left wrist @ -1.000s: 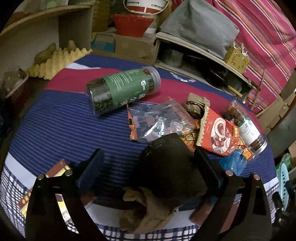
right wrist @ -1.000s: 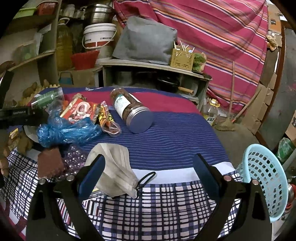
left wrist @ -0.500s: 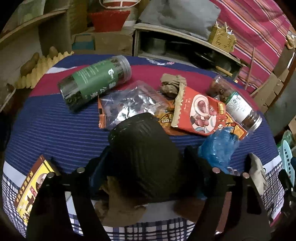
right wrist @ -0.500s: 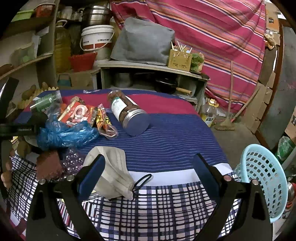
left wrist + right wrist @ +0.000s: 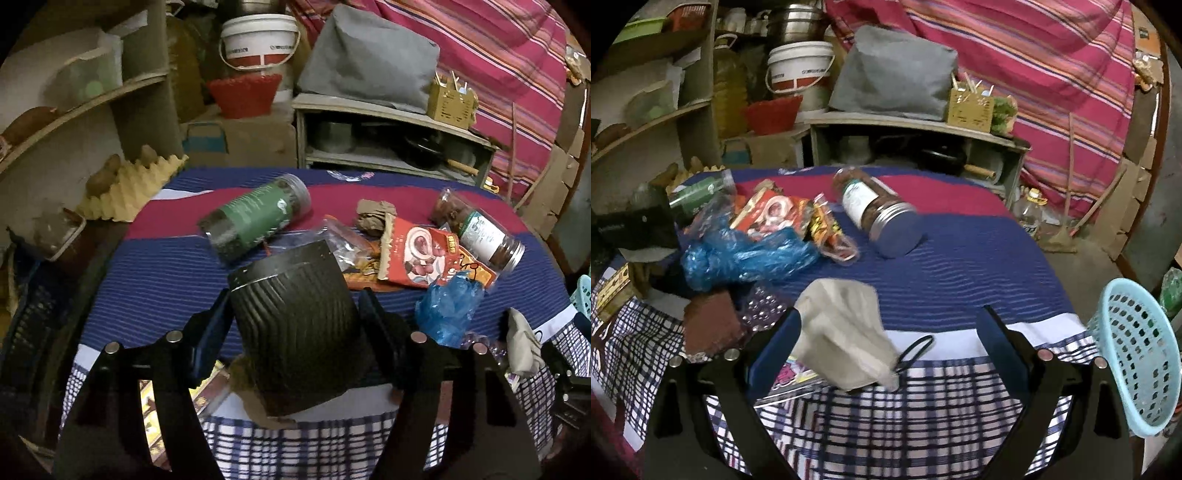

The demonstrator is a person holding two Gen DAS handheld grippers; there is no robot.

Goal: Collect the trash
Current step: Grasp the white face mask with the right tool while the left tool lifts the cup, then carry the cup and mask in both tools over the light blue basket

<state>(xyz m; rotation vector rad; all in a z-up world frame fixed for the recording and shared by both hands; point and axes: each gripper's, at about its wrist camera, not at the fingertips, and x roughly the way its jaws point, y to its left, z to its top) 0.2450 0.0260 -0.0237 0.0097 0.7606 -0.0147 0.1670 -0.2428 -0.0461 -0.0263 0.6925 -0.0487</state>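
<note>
Black ribbed paper cup (image 5: 295, 332) is sitting tilted between the 2 pads of the left gripper (image 5: 295, 325), whose jaws are closing on it, above the near edge of the striped tablecloth (image 5: 155, 273). Right gripper (image 5: 890, 347) is hovering with jaws wide apart and gripping nothing, over a crumpled beige face mask (image 5: 846, 332); a light-blue basket (image 5: 1137, 354) is standing at far right.

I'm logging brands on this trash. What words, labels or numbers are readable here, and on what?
None can be read for certain.
White bucket: dark print line, too blurred.
Green jar: pale label text, too small.
Brown jar: white label, unreadable.
Red packet: yellow characters, blurred.
</note>
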